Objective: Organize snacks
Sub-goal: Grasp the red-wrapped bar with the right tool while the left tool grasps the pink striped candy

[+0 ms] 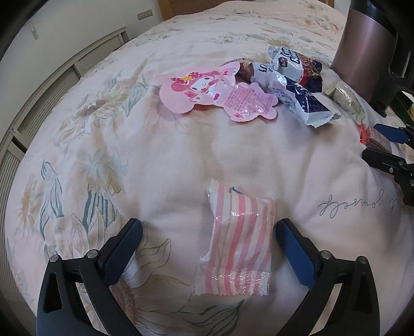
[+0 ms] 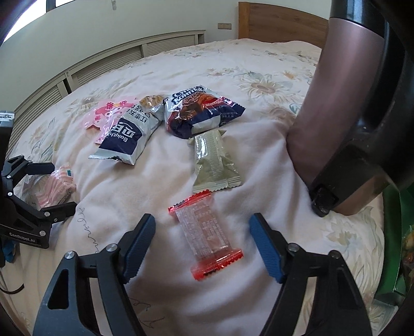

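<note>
Pre-grasp stage on a floral quilted bedspread. The left gripper straddles a pink-and-white striped plastic sachet, jaws wide and clear of it; the right gripper likewise brackets a red-ended transparent wrapped bar. Next move, probably: lower and close.

Floral-quilted bed, wooden headboard, slatted wall panel

Home bedroom: bed with floral quilt, wooden headboard.
</note>
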